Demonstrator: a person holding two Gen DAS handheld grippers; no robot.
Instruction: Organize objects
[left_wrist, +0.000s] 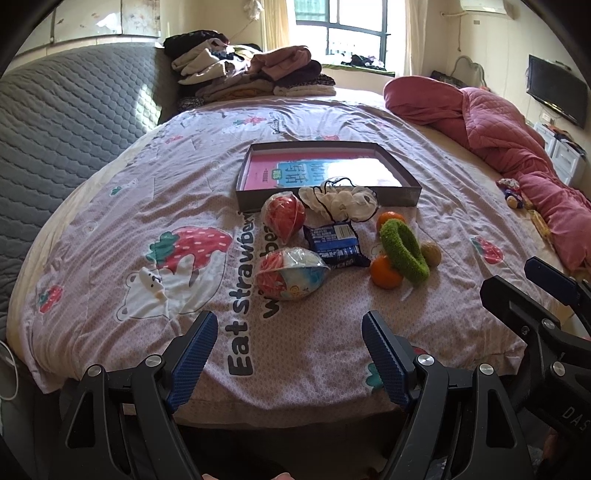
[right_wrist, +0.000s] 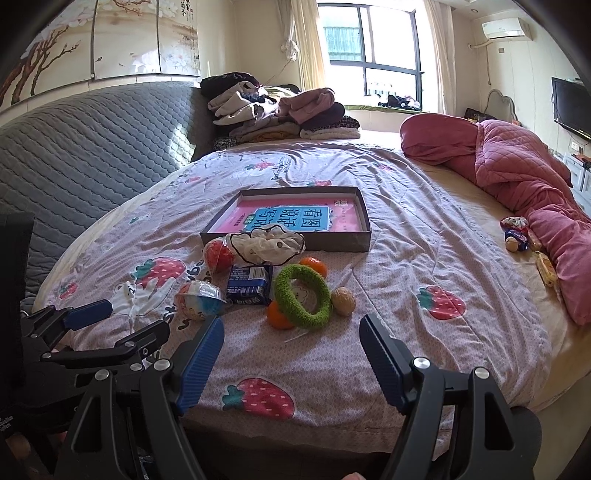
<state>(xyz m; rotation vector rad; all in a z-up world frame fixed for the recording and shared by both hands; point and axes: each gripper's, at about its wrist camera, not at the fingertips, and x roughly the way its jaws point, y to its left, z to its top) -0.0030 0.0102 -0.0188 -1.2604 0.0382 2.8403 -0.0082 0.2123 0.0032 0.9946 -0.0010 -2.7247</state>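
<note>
A shallow grey box (left_wrist: 402, 195) (right_wrist: 364, 240) with a pink and blue book inside lies on the bed. In front of it lie a white scrunchie (left_wrist: 340, 197) (right_wrist: 267, 242), two bagged toy balls (left_wrist: 283, 216) (left_wrist: 291, 273) (right_wrist: 218, 254) (right_wrist: 199, 299), a blue snack packet (left_wrist: 334, 242) (right_wrist: 249, 284), a green fuzzy ring (left_wrist: 404, 249) (right_wrist: 303, 295), two oranges (left_wrist: 384, 271) (left_wrist: 389, 218) (right_wrist: 279, 315) and a walnut (left_wrist: 431, 253) (right_wrist: 343, 301). My left gripper (left_wrist: 290, 332) is open and empty at the near bed edge. My right gripper (right_wrist: 291, 339) is open and empty beside it.
Folded clothes (left_wrist: 251, 72) (right_wrist: 280, 110) are piled at the far end of the bed. A pink quilt (left_wrist: 517, 144) (right_wrist: 524, 166) runs along the right side with small toys (left_wrist: 513, 194) (right_wrist: 515, 234) beside it. A grey padded headboard (left_wrist: 74, 118) is on the left.
</note>
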